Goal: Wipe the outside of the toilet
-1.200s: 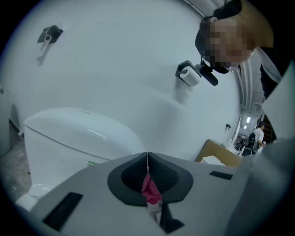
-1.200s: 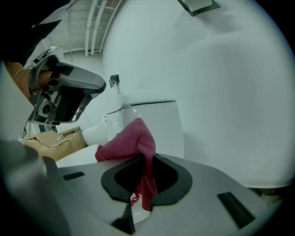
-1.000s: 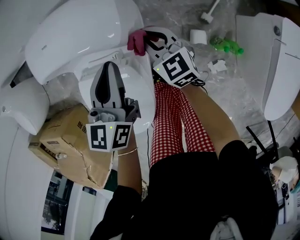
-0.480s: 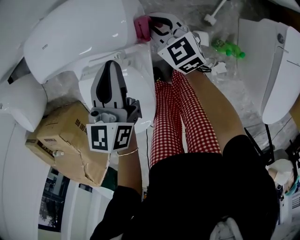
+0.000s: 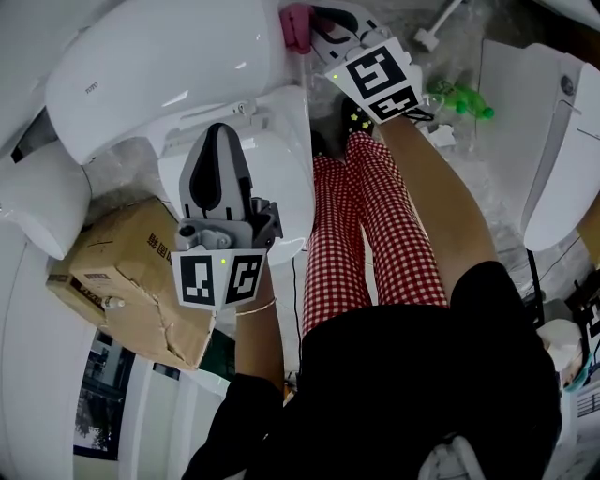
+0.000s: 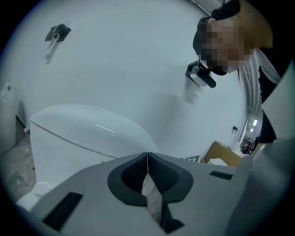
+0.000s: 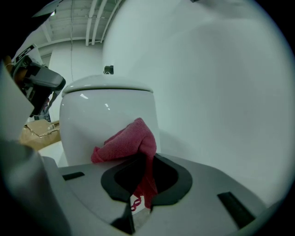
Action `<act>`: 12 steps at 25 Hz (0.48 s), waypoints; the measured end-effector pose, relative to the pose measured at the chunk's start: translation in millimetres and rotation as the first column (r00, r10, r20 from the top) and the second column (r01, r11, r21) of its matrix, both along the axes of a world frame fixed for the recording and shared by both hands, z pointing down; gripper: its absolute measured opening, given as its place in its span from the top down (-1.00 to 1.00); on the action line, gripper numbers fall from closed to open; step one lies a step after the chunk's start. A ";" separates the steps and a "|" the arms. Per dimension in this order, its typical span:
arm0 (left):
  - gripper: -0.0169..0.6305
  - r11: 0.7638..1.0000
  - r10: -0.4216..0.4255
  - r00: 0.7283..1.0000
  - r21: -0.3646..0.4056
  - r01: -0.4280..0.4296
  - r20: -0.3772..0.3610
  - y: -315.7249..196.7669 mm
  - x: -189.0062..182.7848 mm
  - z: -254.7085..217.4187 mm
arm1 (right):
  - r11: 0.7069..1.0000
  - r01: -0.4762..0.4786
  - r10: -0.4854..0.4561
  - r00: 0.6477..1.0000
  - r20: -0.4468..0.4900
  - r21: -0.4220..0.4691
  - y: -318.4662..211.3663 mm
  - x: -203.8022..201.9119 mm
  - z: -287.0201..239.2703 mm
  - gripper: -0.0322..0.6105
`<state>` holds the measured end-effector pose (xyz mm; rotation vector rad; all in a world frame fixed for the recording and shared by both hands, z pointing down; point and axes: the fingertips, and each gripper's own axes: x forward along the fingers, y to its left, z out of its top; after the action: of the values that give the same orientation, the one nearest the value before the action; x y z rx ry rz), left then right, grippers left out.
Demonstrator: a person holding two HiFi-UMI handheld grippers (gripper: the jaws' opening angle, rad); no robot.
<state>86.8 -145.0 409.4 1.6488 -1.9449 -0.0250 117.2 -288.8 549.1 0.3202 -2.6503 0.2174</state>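
**Head view.** Shows a white glossy ceramic toilet point(image 5: 159, 80) at upper left, lid down, with a torn brown cardboard box point(image 5: 131, 272) on the floor beside it. Places the right gripper point(image 5: 319, 26) at the top edge of the frame, at the toilet's far side, carrying a crumpled pink cloth point(image 5: 298, 23) just beside the white shell. Places the left gripper point(image 5: 218, 131) over the toilet's white body, apart from the cloth. Also records red checked trousers point(image 5: 375, 216) and a green plastic bottle point(image 5: 457, 92) on the floor, well apart from the work.

**Left gripper view.** Finds the jaws pressed together along a thin line, with nothing between them. Looks across the rounded lid. Appears to take no part in the wiping.

**Right gripper view.** Finds the jaws clamped on the pink cloth, with a fold bunched above them and a tail hanging through the gap. Sets the cloth in front of the toilet's smooth side wall. Cannot confirm contact from here.

**Judgement and advice.** Judged to be wiping the outer shell at its side.
- Press the bunched fold flat to the ceramic, so that cloth rather than jaw tips meets the glaze.
- Follow the curve in overlapping strokes.
- Keep the clamp firm, since only a narrow part of the cloth seems held.
- Keep the idle gripper clear of the stroke.
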 end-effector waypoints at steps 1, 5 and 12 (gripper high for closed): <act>0.91 1.000 -0.002 1.000 -0.001 0.002 0.002 0.9 -1.6 0.4 | 1.000 -0.001 0.001 1.000 -0.004 0.006 -3.6 -1.7 0.8 0.71; 0.91 1.000 -0.009 1.000 -0.006 0.009 0.006 2.2 -6.3 1.6 | 1.000 -0.009 0.010 1.000 -0.020 0.028 -20.3 -7.8 2.6 0.71; 0.91 1.000 -0.016 1.000 -0.006 0.016 0.003 3.1 -12.4 2.6 | 0.999 -0.037 0.038 0.999 -0.029 0.036 -37.6 -15.5 6.1 0.71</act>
<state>74.5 -141.9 412.0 1.6301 -1.9586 -0.0225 101.6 -326.3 555.2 0.3821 -2.6230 0.1766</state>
